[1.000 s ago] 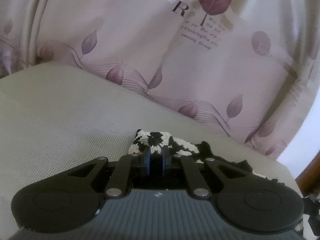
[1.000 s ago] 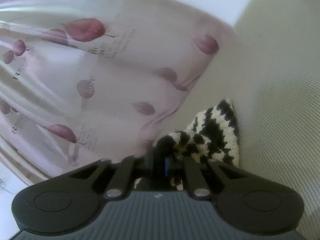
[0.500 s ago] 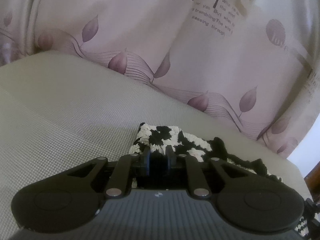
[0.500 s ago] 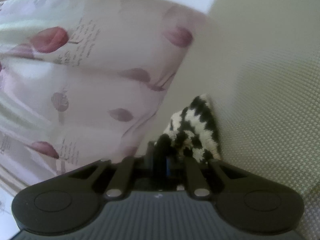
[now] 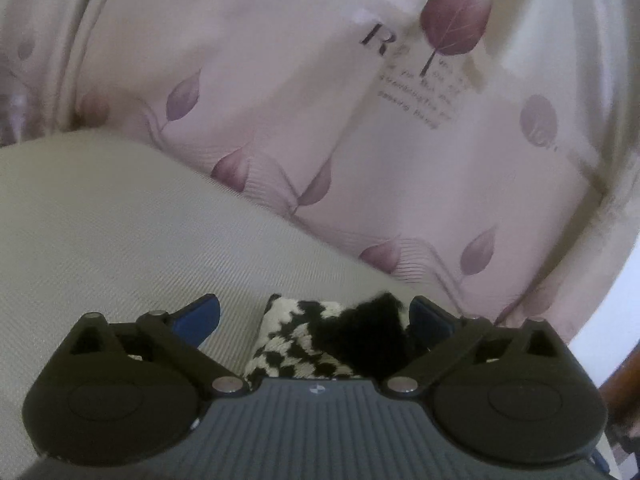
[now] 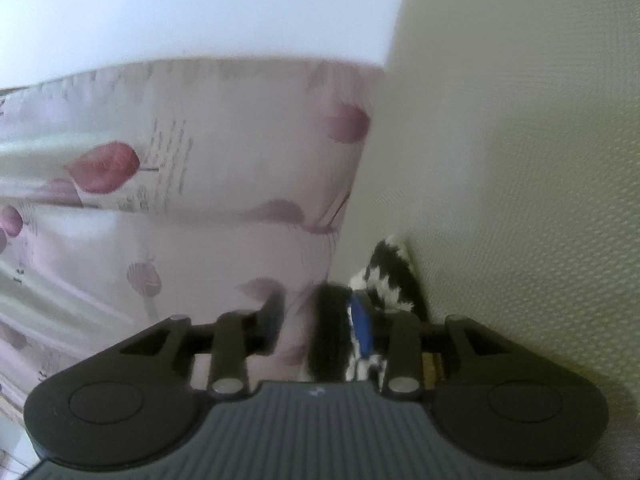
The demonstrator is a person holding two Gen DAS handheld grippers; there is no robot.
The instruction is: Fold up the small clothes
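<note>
A small black-and-white patterned knit garment (image 5: 320, 340) lies bunched on the beige woven mattress (image 5: 120, 248). The left gripper (image 5: 316, 314) is opening, fingers released, garment between them toward three o'clock. The right gripper (image 6: 318, 316) is opening too; black fabric rests against its three-o'clock finger.

Left wrist view was taken low over the beige cushion (image 5: 120, 240), aimed toward the leaf-print curtain (image 5: 320, 120), right wrist view was rolled sideways, close to the curtain (image 6: 180, 200), black-and-white knit garment (image 5: 320, 340) (image 6: 388, 276) was shared up close.
</note>
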